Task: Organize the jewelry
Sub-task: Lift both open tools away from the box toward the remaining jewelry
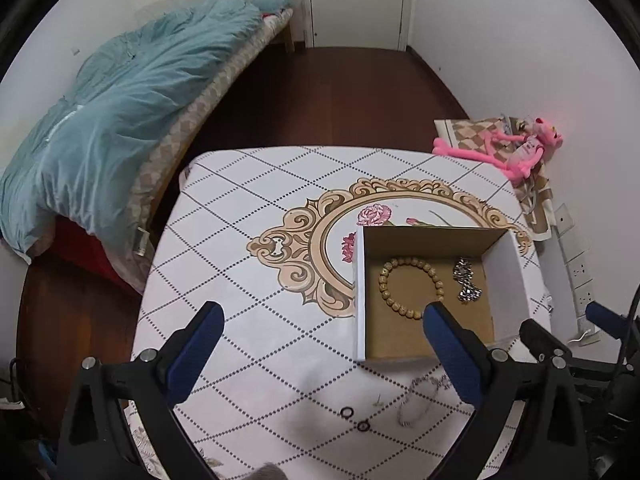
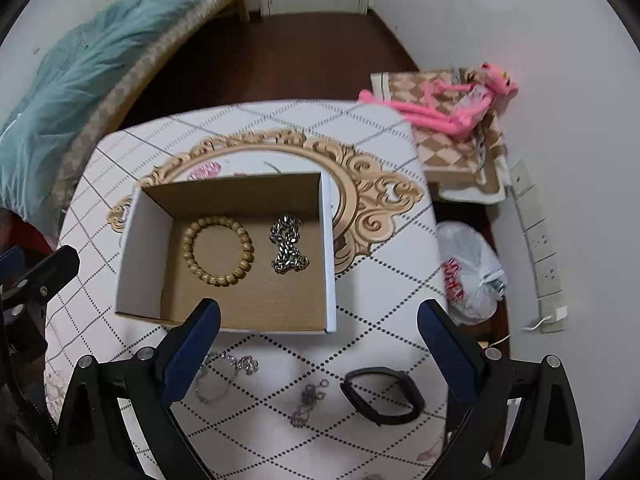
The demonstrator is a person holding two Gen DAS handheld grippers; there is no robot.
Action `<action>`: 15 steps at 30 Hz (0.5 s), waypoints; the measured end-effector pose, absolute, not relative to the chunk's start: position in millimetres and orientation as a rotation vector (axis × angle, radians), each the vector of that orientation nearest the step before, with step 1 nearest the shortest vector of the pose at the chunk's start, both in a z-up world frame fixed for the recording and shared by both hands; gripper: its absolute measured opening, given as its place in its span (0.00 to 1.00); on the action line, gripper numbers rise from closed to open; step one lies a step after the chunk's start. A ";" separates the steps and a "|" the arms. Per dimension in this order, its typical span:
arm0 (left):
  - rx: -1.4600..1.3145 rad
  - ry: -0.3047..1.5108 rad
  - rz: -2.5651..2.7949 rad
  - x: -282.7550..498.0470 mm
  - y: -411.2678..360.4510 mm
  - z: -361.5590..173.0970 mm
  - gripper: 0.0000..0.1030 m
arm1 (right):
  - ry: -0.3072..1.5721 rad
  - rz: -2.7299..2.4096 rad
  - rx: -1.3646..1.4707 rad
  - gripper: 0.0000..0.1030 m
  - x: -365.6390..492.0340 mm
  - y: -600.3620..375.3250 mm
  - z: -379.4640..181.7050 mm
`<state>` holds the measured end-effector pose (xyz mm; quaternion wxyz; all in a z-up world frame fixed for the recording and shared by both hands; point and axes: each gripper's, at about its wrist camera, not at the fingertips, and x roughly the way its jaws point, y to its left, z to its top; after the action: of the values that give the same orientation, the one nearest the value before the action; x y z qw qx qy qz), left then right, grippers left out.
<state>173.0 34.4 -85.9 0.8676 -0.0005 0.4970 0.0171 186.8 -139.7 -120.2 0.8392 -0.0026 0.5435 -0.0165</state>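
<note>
A wooden bead bracelet and a heavy silver chain are seen lying apart inside the open cardboard box on the patterned tablecloth. Before the box, on the cloth, a thin silver bracelet, a small chain and a black band are laid; two small dark rings, possibly earrings, are seen nearby. The left gripper and right gripper are both held wide apart, with nothing clasped.
</note>
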 end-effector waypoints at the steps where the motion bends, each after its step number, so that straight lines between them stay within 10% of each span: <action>1: -0.004 1.032 0.039 168.1 35.1 -81.6 0.99 | 1.132 -0.037 -0.009 0.97 181.0 -139.0 -113.4; 15: -0.011 0.948 0.027 107.3 43.8 -34.6 0.98 | 1.003 -0.044 0.003 0.97 110.9 -128.7 -50.8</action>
<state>107.3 43.8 -34.6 0.8898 -0.0054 0.4562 0.0128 110.9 -128.7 -50.8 0.8767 0.0015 0.4807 -0.0210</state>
